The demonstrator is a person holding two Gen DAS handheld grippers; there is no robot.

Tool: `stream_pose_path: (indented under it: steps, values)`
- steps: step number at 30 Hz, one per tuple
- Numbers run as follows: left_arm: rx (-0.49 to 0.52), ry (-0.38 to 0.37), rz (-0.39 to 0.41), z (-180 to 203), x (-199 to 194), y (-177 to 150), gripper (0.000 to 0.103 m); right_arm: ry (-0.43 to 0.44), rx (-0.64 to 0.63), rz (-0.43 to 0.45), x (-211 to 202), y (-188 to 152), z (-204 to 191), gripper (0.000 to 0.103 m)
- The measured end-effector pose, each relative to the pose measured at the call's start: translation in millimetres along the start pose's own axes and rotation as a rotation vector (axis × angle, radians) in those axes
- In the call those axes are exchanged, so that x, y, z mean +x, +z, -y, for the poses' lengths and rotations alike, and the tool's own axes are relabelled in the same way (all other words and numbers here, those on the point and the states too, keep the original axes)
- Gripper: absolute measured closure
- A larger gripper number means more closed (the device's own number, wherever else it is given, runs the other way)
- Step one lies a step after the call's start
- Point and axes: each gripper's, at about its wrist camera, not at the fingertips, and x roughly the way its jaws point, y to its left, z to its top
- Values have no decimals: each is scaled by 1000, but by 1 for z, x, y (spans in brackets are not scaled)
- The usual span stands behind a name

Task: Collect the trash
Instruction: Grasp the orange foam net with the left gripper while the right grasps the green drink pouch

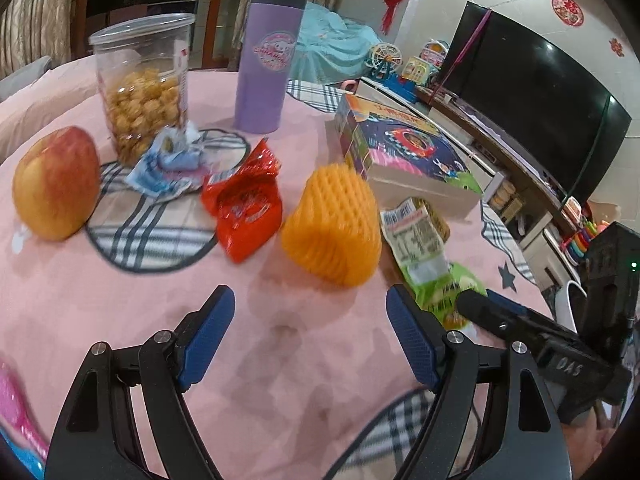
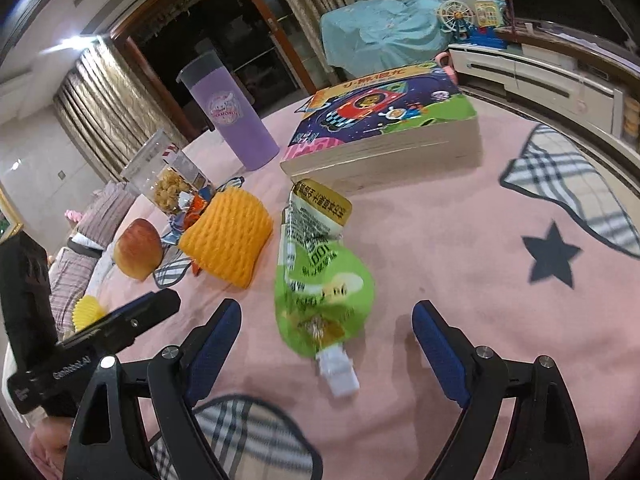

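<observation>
**Both grippers spread above a table strewn with wrappers**

The table (image 1: 280,360), under a pink cloth with plaid patches and a dark star, carries everything. The largest thing on it is a thick picture book (image 2: 384,128) lying flat at the far side. Behind it stands a tall purple tumbler (image 1: 266,64), and to the tumbler's left a clear plastic jar (image 1: 144,84) partly filled with golden snacks. A red-and-yellow apple (image 1: 54,184) rests at the left edge in the left wrist view.

The trash lies between these. An orange foam fruit net (image 1: 334,224) stands near the middle of the table. Just right of it lies a green spouted pouch (image 2: 320,280), its white cap pointing toward the right gripper (image 2: 326,332). A red wrapper (image 1: 244,208) sits left of the net, and a crumpled blue-and-white wrapper (image 1: 168,160) lies at the foot of the jar.

The right gripper has its jaws spread wide on either side of the pouch's lower end, not touching it. The left gripper (image 1: 308,320) hangs spread over bare cloth in front of the net, holding nothing.
</observation>
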Motion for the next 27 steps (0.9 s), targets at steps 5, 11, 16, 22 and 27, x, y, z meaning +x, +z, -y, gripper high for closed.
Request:
stream_pose_path:
  steps: [5,11,16,22,27]
  values:
    - [15,-4,-9,5,18,12,22,-5,-24,-39,19,11,-1,25]
    - [38,-16,-12,11,35,16,39,3,-25,-70,24,11,3,58]
    - [88,-27,-13,22,34,8,67,23,27,-66,10,4,13,59]
    - [93,-80,-21,36,16,-9,79,48,75,-40,-22,-10,24,59]
    - [108,-131,-31,60,-4,-30,79,43,100,2,-56,-21,35,59]
